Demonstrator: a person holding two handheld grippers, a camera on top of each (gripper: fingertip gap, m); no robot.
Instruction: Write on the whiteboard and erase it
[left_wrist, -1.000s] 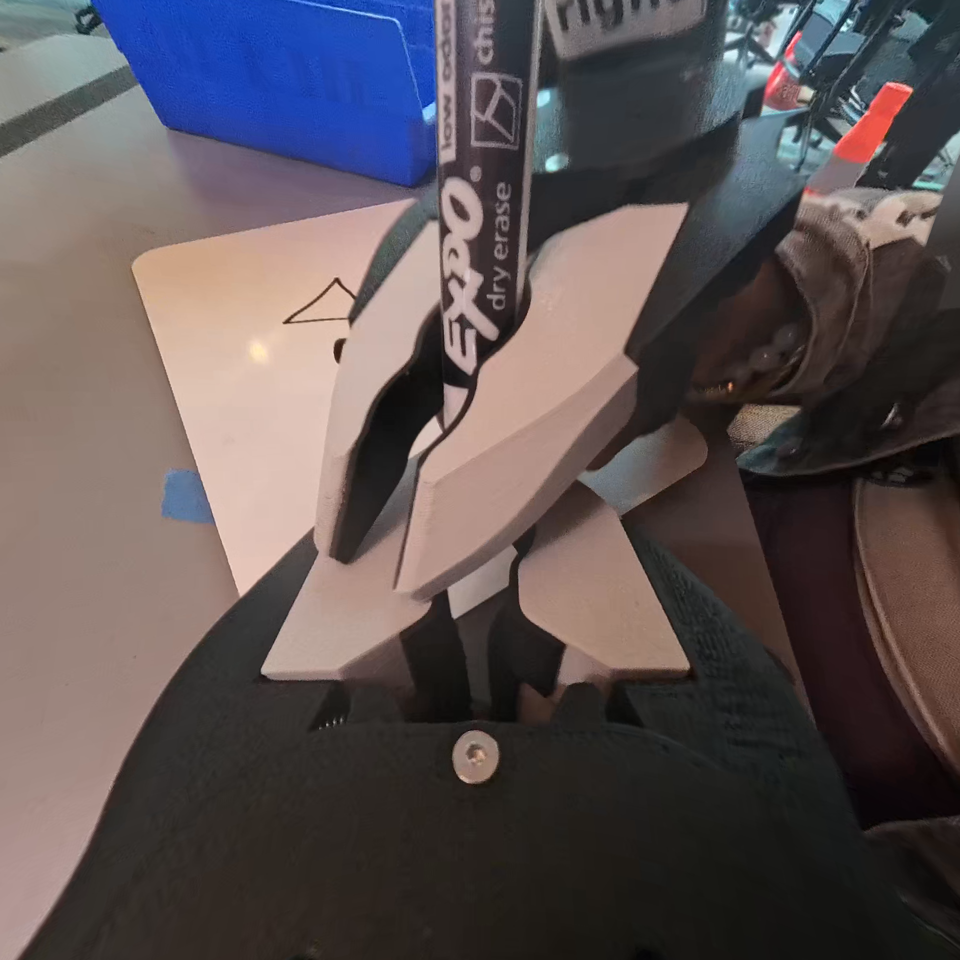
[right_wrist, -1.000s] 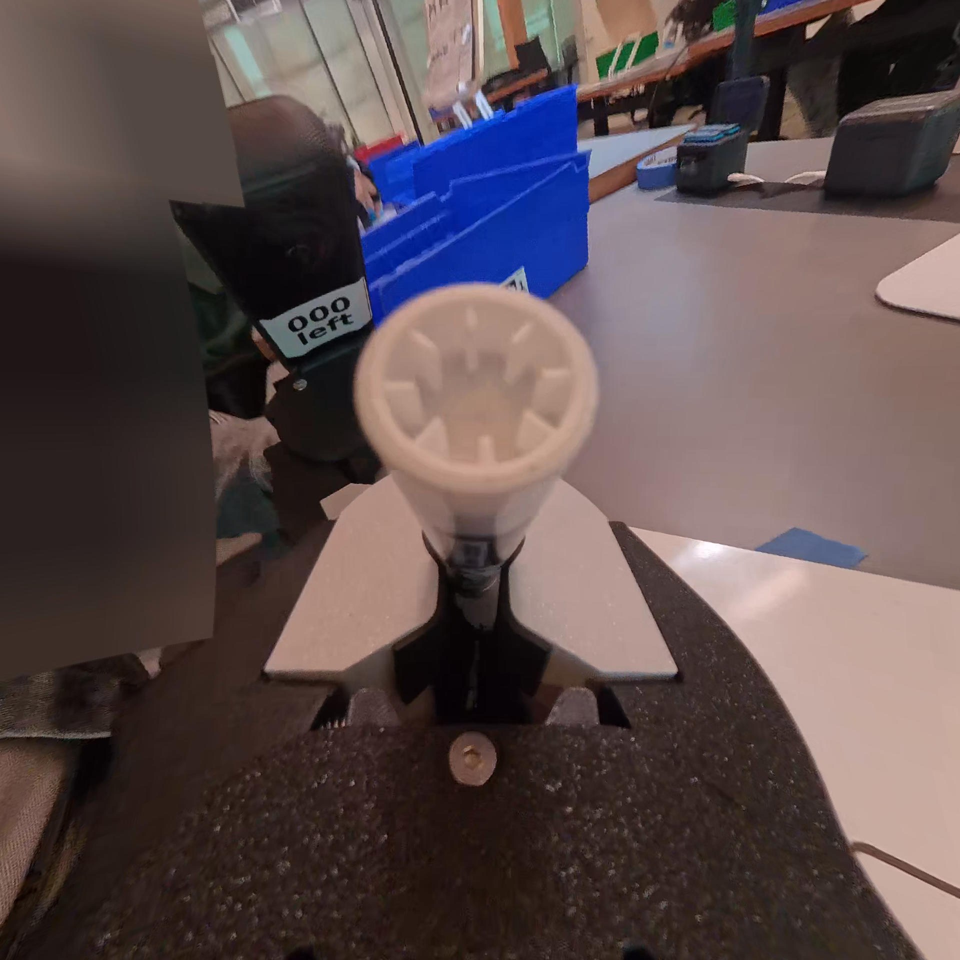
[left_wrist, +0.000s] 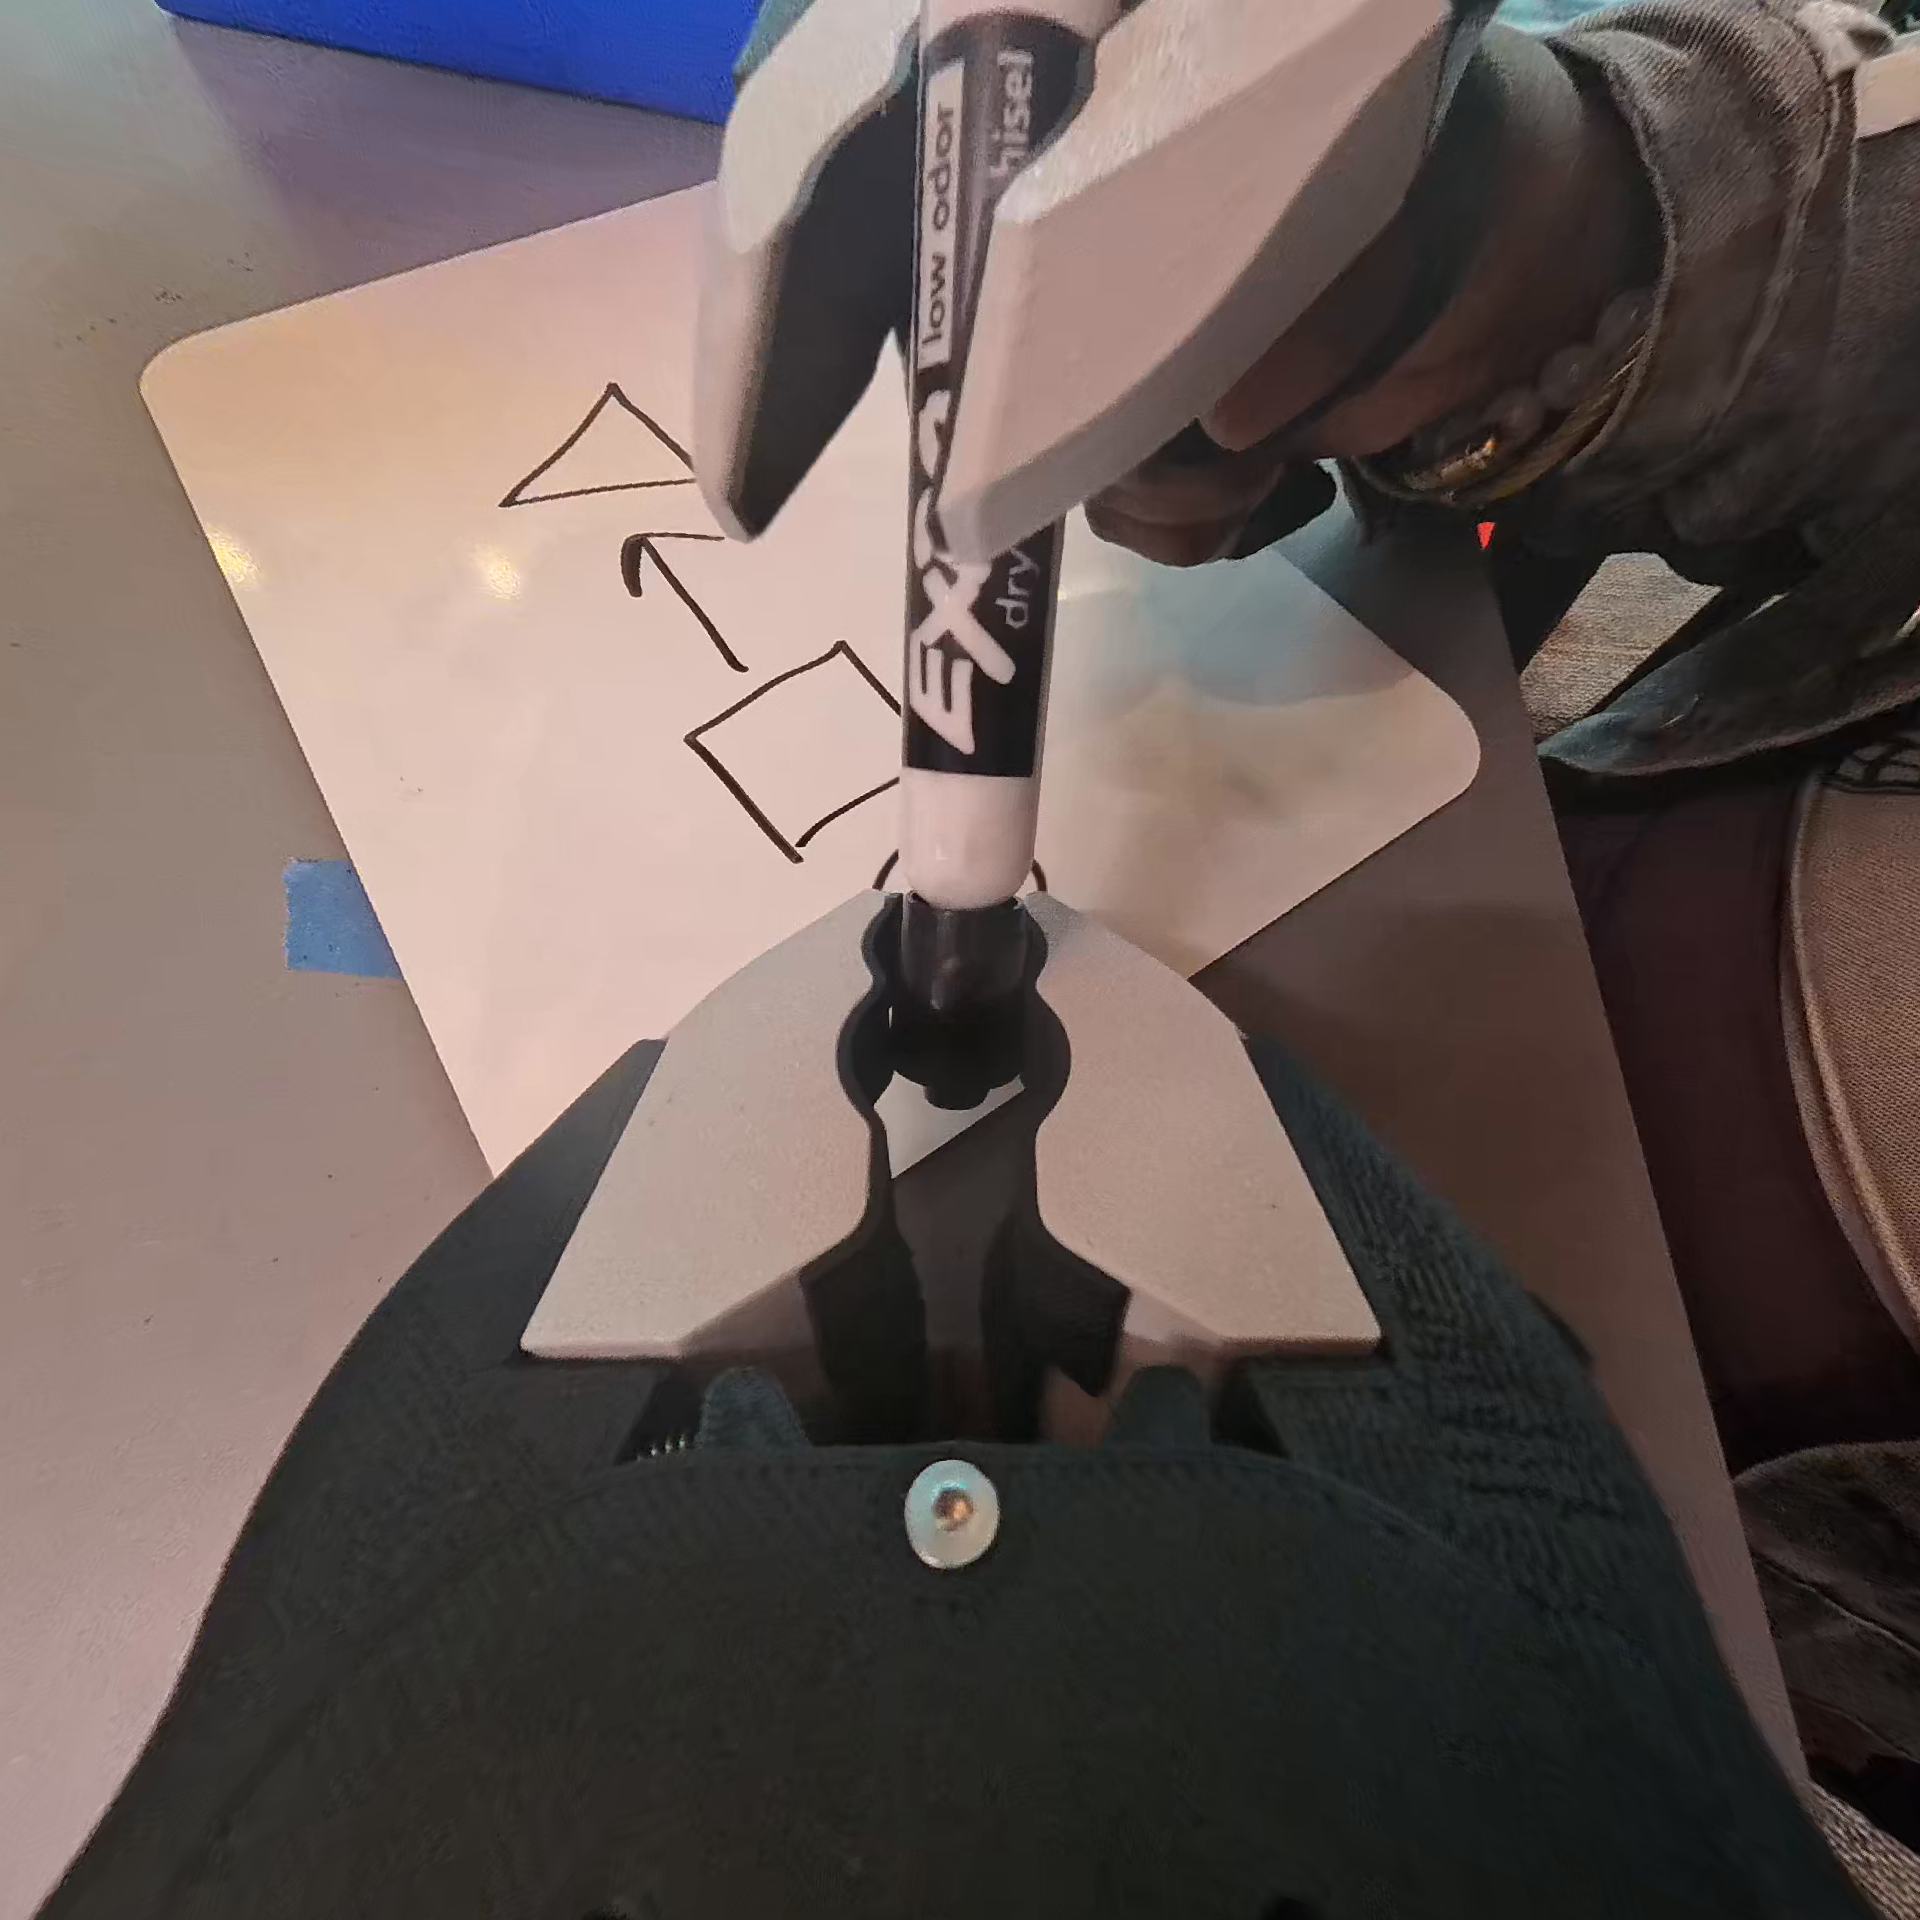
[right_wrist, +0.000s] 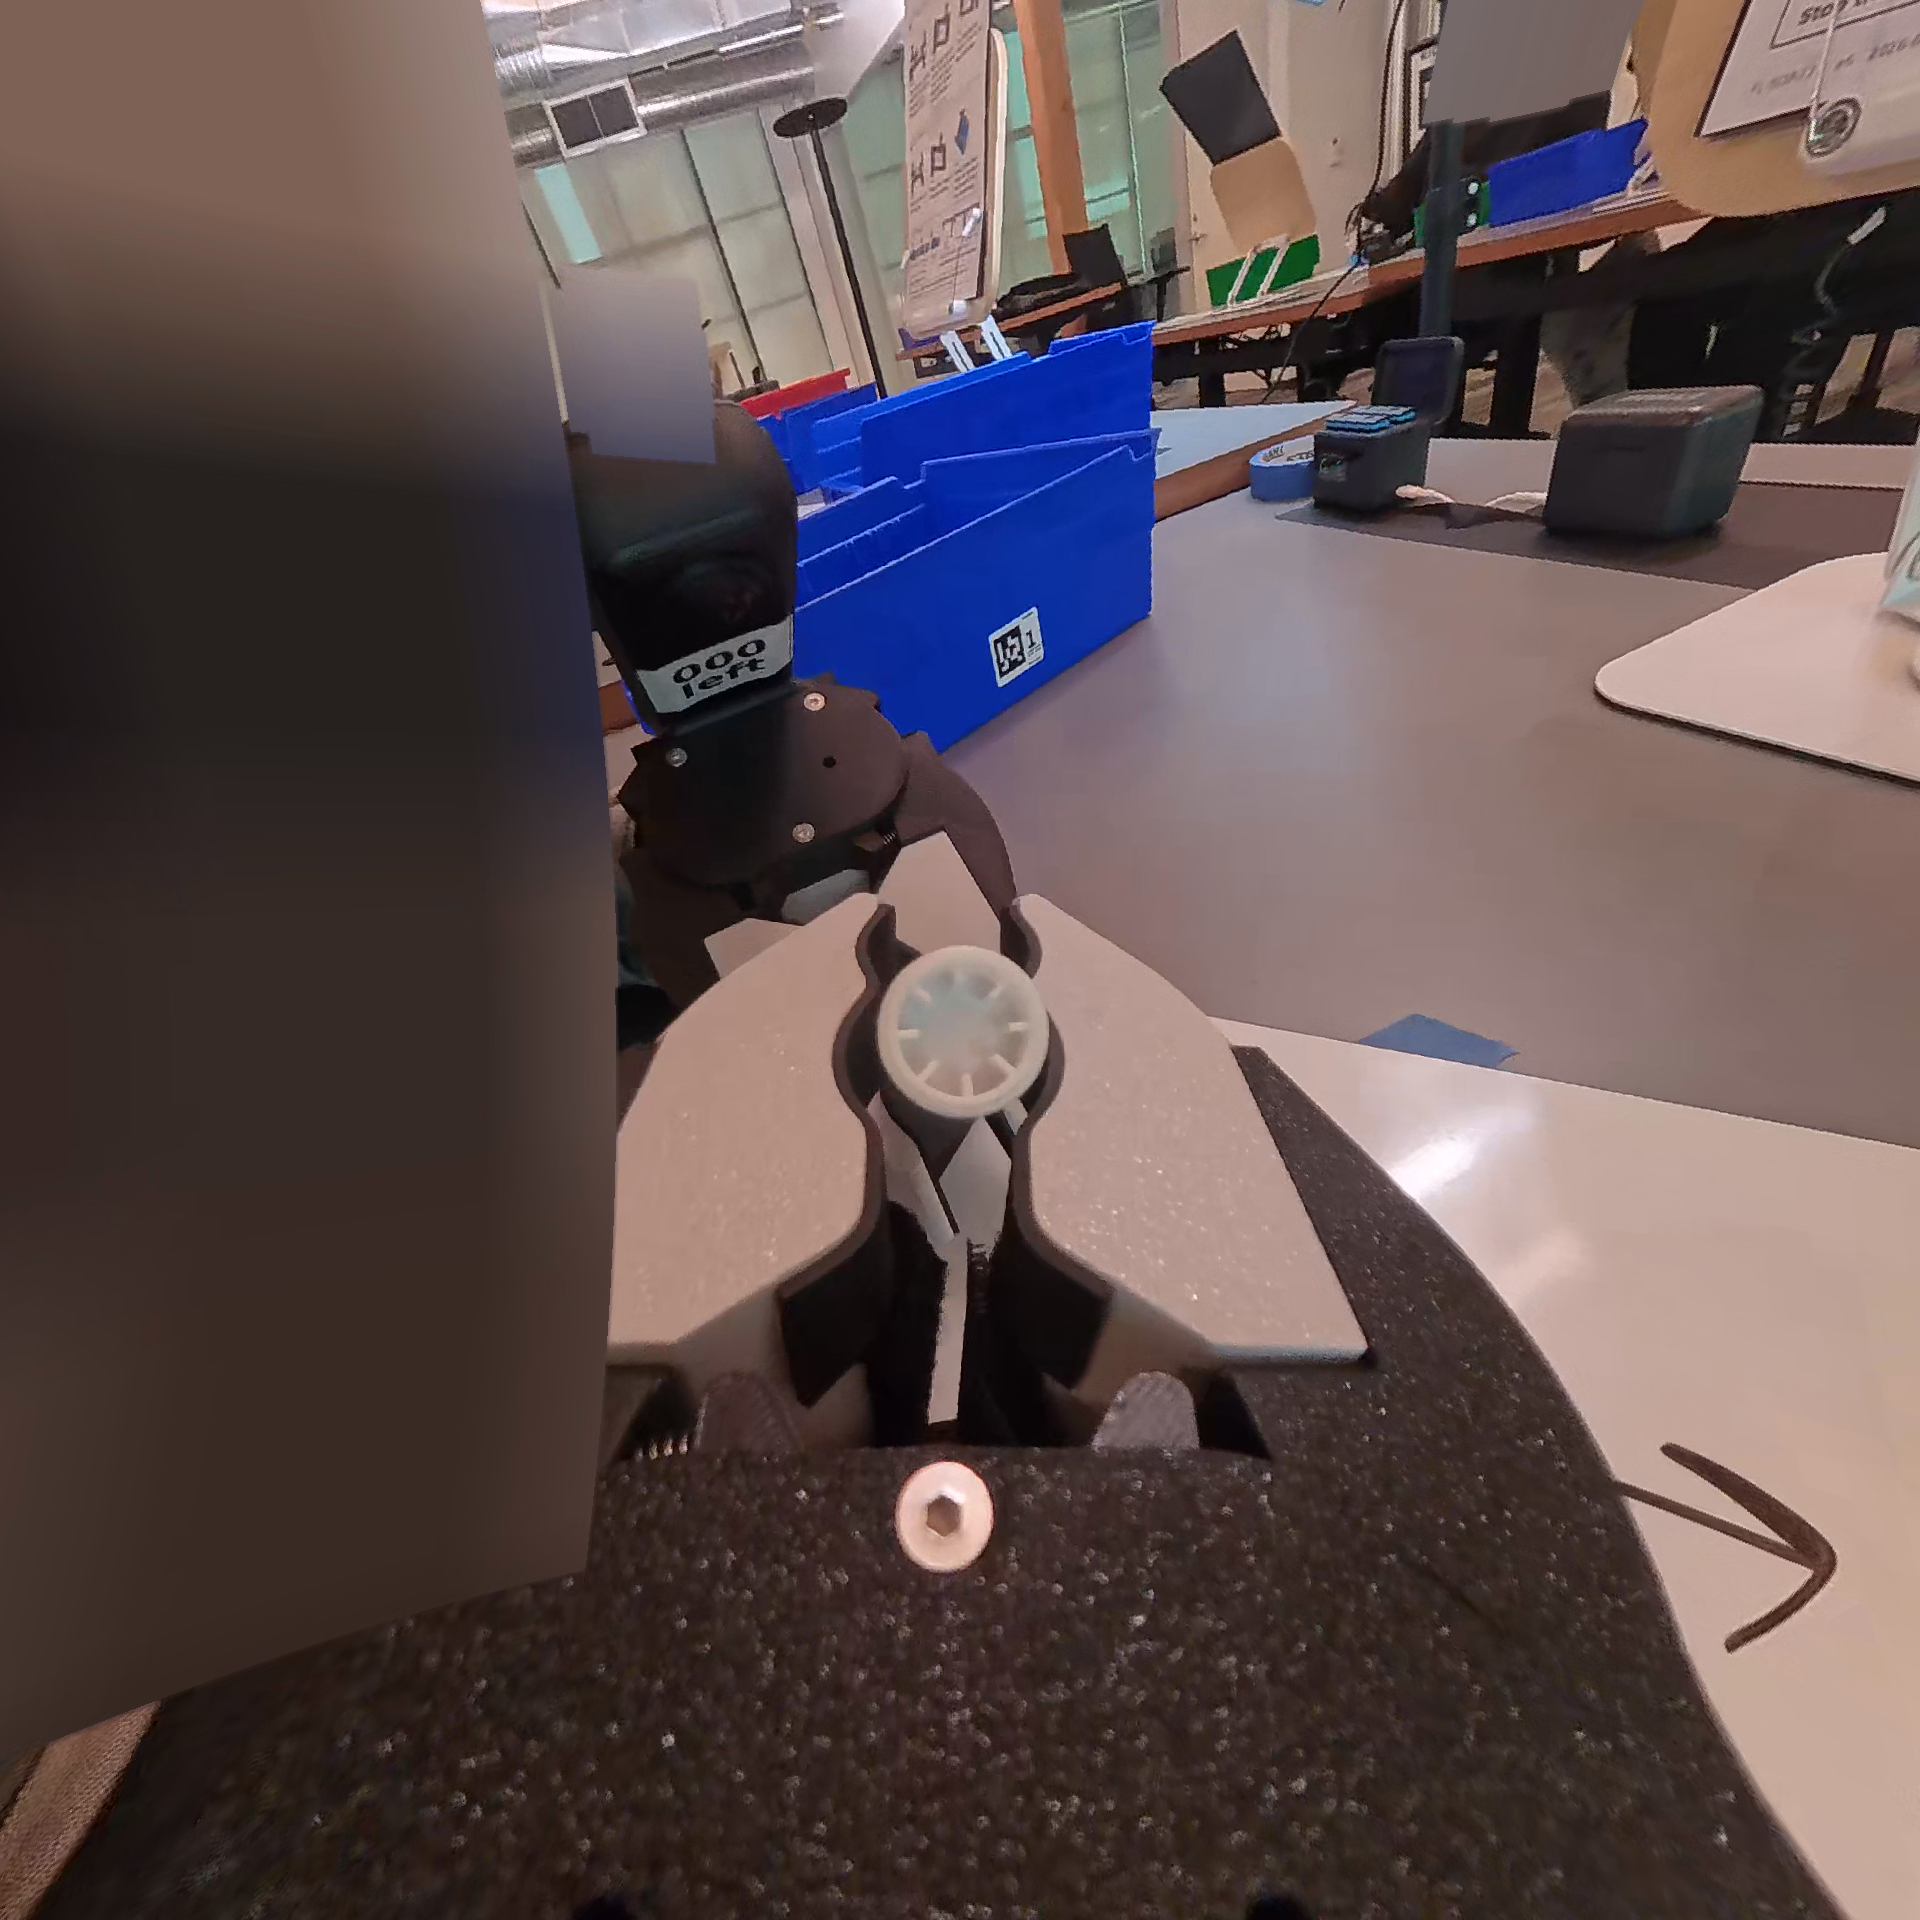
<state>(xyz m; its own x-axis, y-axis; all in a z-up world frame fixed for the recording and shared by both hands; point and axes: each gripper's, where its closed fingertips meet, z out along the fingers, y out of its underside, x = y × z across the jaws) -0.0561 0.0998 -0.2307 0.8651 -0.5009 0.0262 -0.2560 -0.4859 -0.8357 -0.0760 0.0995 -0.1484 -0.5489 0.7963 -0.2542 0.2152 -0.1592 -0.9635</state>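
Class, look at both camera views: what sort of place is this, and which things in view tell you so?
Probably a shared lab or workshop. Grey worktables carry blue storage bins, one with a printed code tag. Tape rolls and equipment cases sit further back, under exposed ceiling ducting.

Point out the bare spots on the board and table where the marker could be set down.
Free: the whiteboard's right corner past the diamond; the grey table left of the blue tape. Crowded: around the triangle and arrow, under the grippers.
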